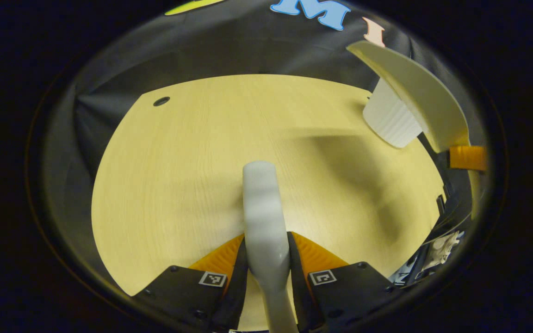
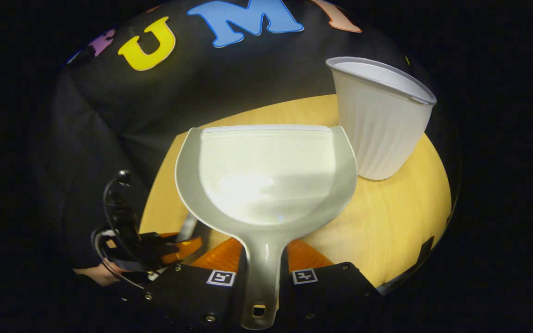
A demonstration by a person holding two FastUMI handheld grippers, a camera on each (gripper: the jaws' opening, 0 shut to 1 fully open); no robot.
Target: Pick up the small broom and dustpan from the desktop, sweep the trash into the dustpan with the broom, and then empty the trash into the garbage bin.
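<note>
Broom: I hold one small pale-grey plastic broom (image 1: 264,217) by its handle in my left gripper (image 1: 266,263), both orange fingers clamped against its sides; the handle runs straight ahead of the fingers over the wood, and its brush end lies out of sight, so I cannot tell how it hangs.
Dustpan: one white plastic dustpan (image 2: 266,175) sits in my right gripper (image 2: 263,268), its stem pinched between both fingers; the pan spreads out just ahead of the fingertips, hollow side facing the camera, front lip farthest from me. I judge it is kept roughly level so nothing would slide out.
Bin: one white ribbed plastic cup-shaped garbage bin (image 2: 380,125) stands upright ahead and to the right of the dustpan, close beside its right edge, mouth open upward. From the left gripper it lies far ahead on the right, partly behind the raised dustpan (image 1: 414,92).
Desk: one round light-wood desktop (image 1: 178,175) lies below and ahead of both tools.
Trash: I see none on the bare wood ahead of the broom, and none inside the pan, though glare there makes small bits hard to rule out.
Other gripper: from the right gripper, the left one shows low on the left with a hand behind it.
Count: two grippers, one broom, one dustpan, one bin.
Judgement: the pan held lifted next to the bin suggests the emptying step.
</note>
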